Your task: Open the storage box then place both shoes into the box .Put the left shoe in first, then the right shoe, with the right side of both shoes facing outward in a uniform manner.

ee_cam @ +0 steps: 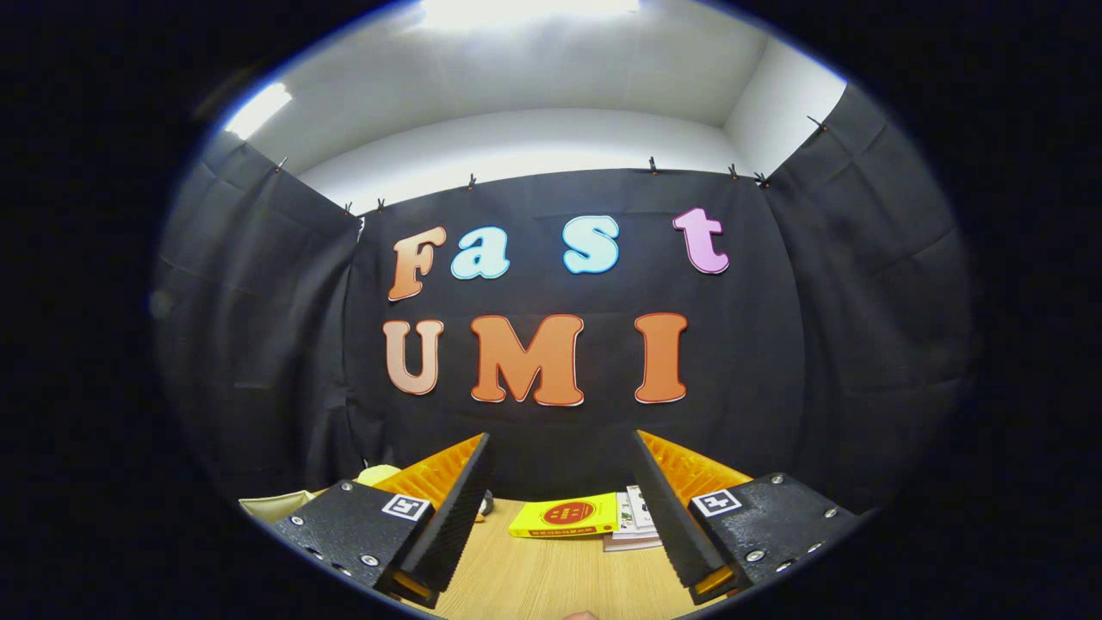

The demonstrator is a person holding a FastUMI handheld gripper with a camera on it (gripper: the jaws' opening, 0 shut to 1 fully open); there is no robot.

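Beyond our hand-held gripper [564, 508], fingers spread wide and gripping nothing, a yellow packet [564, 517] lies at twelve o'clock on the worktop [551, 577]; we see no box or shoes, so advancing blind risks collisions.

The hand-held gripper [560, 508] is level, its two ribbed fingers [452, 517] spread wide apart, gripping nothing.

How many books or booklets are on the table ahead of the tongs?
2. A yellow book lies on the table beyond the open tongs; a white booklet touches its right side, partly behind the right finger. More could be hidden.
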